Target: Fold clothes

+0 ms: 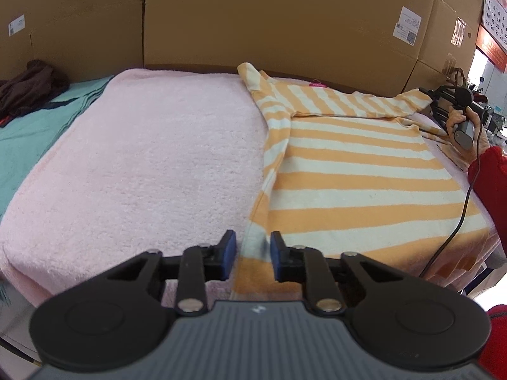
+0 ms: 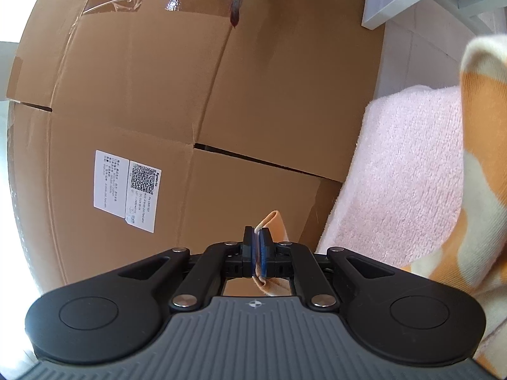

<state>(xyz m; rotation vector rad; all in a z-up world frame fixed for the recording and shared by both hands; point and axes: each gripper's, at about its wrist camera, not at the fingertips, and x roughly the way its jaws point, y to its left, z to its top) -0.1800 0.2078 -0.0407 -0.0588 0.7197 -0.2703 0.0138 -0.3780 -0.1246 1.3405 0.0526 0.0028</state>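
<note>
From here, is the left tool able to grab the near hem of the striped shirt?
Probably yes: the left tool sits right at the striped shirt hem, its blue pads either side of the edge, nothing between.

Cardboard boxes [image 1: 285,15], perhaps a calendar [image 1: 496,9]

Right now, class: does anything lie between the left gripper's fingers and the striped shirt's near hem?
Nothing visible does. The near hem of the striped shirt already lies in the gap of the open left gripper, on the pink towel. The right gripper is shut on an orange edge of the shirt.
</note>
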